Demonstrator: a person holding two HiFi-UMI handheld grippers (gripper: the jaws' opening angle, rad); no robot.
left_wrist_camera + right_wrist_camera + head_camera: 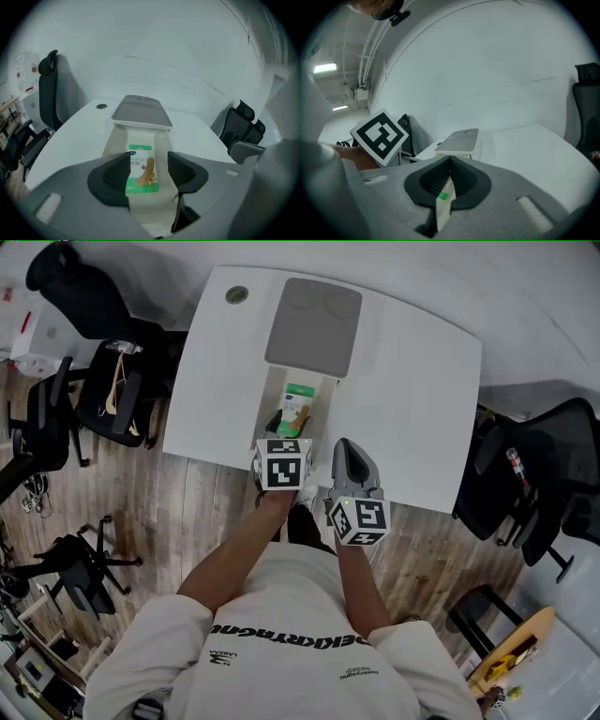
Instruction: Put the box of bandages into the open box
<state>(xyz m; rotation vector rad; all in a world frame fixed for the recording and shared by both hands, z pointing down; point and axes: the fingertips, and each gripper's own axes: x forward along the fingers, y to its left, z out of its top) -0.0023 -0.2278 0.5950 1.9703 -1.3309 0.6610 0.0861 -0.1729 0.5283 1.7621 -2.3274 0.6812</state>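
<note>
Bandage box (142, 171) lies flat inside open box (115, 140), mid-length. Left gripper (149, 174) hangs above it, jaws apart, gripping nothing. Right gripper (449, 183) is clamped on the open box's near right wall. Bandage box judged light and crushable; grip gently across the long edges.

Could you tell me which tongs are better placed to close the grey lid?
Probably left: the left tongs are open, empty, facing the grey lid; the right tongs clamp the wall of the open box.
</note>
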